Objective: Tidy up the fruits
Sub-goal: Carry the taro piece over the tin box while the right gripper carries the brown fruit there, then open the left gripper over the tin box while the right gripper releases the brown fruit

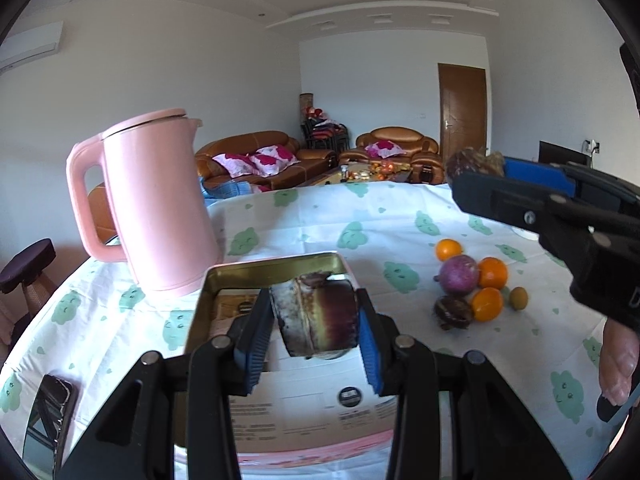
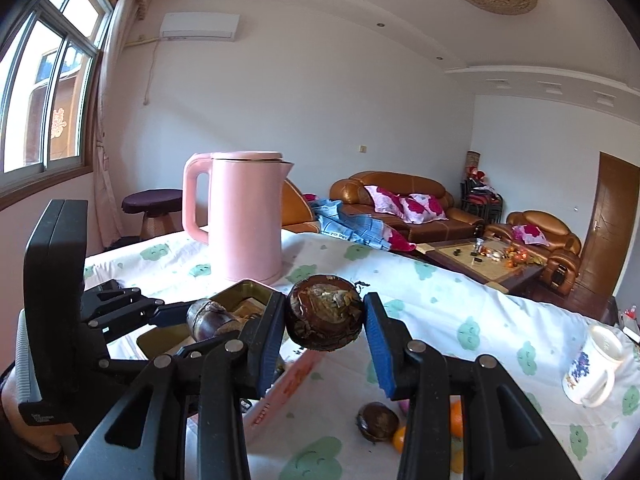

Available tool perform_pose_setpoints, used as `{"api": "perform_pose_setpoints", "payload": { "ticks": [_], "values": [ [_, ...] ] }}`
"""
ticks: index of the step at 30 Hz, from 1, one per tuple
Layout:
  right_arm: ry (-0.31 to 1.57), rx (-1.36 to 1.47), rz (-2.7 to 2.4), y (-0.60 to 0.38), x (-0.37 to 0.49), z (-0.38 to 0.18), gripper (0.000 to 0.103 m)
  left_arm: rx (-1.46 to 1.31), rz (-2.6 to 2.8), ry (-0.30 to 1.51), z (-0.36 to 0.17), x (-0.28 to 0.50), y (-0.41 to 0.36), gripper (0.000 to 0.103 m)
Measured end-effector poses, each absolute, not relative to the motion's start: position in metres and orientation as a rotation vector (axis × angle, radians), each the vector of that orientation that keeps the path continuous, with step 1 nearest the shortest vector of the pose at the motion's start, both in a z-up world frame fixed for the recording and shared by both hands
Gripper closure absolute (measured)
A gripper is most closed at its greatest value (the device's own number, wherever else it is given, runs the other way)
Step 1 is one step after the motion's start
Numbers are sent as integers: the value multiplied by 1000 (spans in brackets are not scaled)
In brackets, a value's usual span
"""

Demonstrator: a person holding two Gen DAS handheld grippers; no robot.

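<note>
Pink kettle [image 1: 156,204] sits at the tabletop's [image 1: 280,216] far left edge, with a gold tin [image 1: 276,276] just in front of it. The left tongs [image 1: 316,336] are clamped on a dark brownish fruit [image 1: 320,316], held over the tin. Further right, the right tongs [image 2: 325,320] are gripping a round brown fruit [image 2: 325,316] up in the air too. The leftover fruit pile [image 1: 472,288], oranges, a purple one and a small green one, lies toward the right edge, and a white mug [image 2: 596,364] stands by that same edge.
</note>
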State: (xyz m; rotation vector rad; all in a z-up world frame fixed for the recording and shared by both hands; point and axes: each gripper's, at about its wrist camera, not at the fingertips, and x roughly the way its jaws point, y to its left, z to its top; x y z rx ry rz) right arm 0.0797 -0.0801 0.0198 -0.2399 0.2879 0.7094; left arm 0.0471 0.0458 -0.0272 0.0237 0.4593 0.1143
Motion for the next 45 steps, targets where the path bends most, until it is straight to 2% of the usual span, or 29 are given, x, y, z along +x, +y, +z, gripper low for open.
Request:
{"api": "perform_pose_setpoints", "payload": {
  "ticks": [19,45],
  "values": [
    [409,-245,805,-36,97,-14,61,-9,159,544,-43,57,92,62],
    [530,-282,839,-14,101,-51,61,-6,151,629,-56,67,94,62]
  ]
}}
